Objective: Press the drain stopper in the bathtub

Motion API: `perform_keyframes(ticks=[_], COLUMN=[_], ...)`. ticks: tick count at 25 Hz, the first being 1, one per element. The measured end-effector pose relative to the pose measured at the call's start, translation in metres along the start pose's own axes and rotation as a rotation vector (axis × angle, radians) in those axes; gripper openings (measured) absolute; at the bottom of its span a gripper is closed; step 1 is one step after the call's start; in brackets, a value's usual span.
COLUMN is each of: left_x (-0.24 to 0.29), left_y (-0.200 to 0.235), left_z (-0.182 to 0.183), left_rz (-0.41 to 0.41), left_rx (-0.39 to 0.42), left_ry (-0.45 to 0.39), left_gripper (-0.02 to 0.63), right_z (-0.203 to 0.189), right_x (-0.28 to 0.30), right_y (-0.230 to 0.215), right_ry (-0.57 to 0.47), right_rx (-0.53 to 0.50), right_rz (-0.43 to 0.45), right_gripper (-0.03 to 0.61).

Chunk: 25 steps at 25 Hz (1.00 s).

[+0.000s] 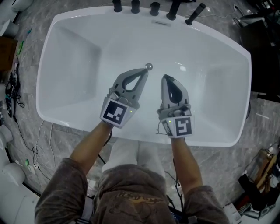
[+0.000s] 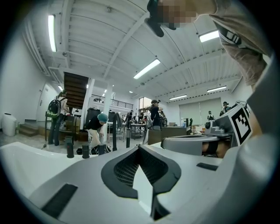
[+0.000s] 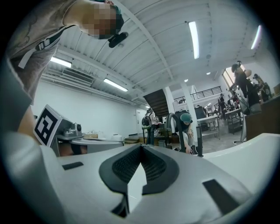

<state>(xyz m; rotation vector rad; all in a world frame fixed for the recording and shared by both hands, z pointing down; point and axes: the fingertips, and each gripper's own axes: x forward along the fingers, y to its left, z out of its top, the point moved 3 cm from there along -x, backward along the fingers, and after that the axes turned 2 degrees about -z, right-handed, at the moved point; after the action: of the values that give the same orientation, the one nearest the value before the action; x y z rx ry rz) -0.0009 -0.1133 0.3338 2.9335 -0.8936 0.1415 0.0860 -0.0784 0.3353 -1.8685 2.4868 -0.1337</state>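
Hovering over the white bathtub (image 1: pixel 87 12), both grippers point toward its tap end. In the head view the left gripper (image 1: pixel 145 71) has its jaws drawn together to a point, with nothing between them. That point lies just beside the small chrome drain stopper (image 1: pixel 148 67), which sits on the tub floor near the middle. From this steep angle it is hard to say whether the tip touches it. The right gripper (image 1: pixel 166 78) sits a little nearer the person, its jaws likewise closed on nothing, apart from the stopper. A row of black tap fittings (image 1: pixel 154 8) stands along the far rim.

Neither gripper view shows the stopper (the closed jaws fill the lower frame). Both confirm that the ribbed pads meet at the tips with only a slim gap behind. They also show what the head view cannot: a hall with strip lights (image 2: pixel 147 68), a dark staircase (image 2: pixel 75 89) and a person in a teal cap (image 2: pixel 101 127) bending beyond the tub.
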Motion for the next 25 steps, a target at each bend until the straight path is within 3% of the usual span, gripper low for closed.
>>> perform_keyframes(ticks=[25], left_x=[0.052], left_y=[0.022], left_z=[-0.11], left_rz=[-0.02], left_rx=[0.003], left_ry=[0.01], left_gripper=[0.0], right_z=[-0.125], right_x=[0.039], right_y=[-0.042], right_ry=[0.0], right_rx=[0.061], right_rz=[-0.004], right_gripper=[-0.002])
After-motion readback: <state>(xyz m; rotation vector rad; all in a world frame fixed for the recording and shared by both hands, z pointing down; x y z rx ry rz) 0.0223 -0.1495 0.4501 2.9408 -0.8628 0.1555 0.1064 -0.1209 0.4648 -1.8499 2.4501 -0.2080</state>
